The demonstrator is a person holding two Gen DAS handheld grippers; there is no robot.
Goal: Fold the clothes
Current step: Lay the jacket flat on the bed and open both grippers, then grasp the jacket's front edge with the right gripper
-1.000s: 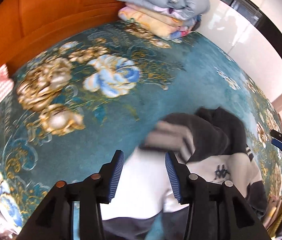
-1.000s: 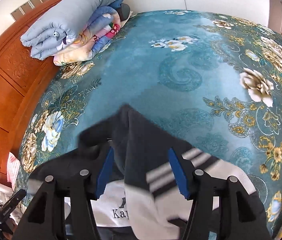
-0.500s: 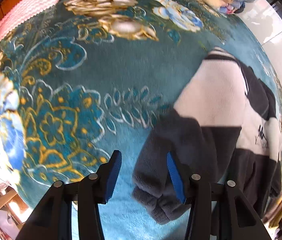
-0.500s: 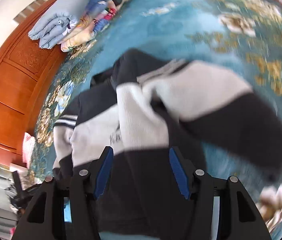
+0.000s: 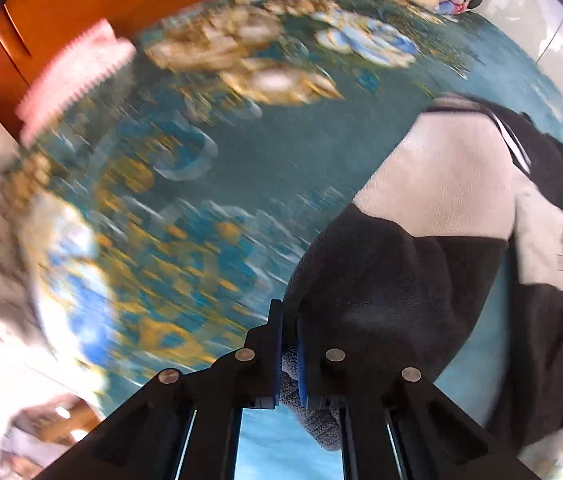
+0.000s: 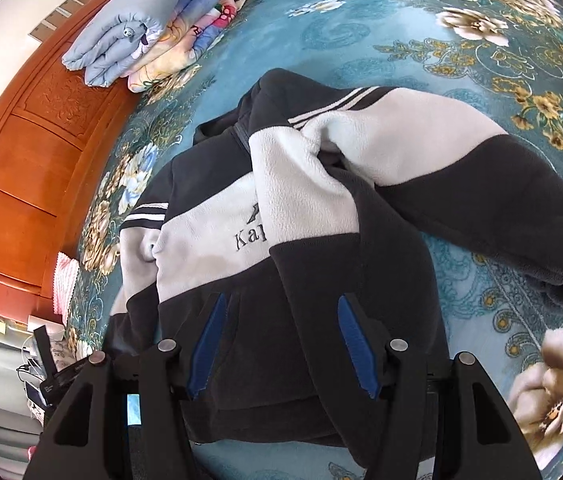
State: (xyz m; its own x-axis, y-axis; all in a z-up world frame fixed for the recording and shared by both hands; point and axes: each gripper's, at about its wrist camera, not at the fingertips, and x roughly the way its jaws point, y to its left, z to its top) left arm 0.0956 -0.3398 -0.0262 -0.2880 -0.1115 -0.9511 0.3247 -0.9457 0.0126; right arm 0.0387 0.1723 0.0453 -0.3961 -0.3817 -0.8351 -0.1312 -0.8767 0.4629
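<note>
Broadly, one teal flowered bed cover [image 6: 361, 28] carries one dark grey and white fleece jacket [image 6: 217, 240]. Its left sleeve cuff [image 5: 313, 408] is pinched in the just-closed left hand-held gripper [image 5: 289, 320]; the right hand-held gripper [image 6: 281, 320] stands released above the hem.

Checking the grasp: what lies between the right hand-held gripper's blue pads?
Dark fleece of the black-and-white fleece jacket, under the open right hand-held gripper, untouched by its pads; shown in the right wrist view.

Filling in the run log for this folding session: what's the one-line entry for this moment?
left gripper: just closed, shut on sleeve cuff | right gripper: open over fleece jacket | jacket unfolded on bedspread
</note>
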